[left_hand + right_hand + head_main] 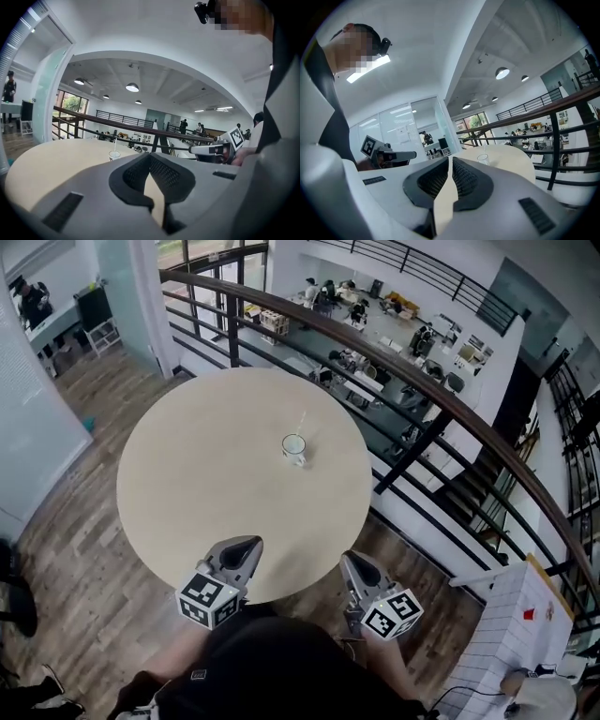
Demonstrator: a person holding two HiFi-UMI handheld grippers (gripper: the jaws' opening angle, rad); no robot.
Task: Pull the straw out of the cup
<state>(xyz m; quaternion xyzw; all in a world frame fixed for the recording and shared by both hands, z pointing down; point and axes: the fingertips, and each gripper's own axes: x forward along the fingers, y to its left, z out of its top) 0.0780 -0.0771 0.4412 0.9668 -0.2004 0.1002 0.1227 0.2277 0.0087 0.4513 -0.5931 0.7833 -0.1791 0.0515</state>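
1. Approach stage: left gripper (249, 544) and right gripper (352, 560) sit at the bench (187, 474) edge, jaws pressed together, empty.
2. Mid-bench, the straw (300, 421) stands in the cup (294, 448), well apart.
3. Next, I'd reach, spread, pinch it.

Nothing legible anywhere right now: no words, no numbers, no brand names. The left marker cube (208, 599) and the right marker cube (392, 613) show only black-and-white square patterns, with no letters in them. A paper sheet (402, 134) on the glass wall is too small to read, and the white gridded board (511, 643) shows just a red mark.
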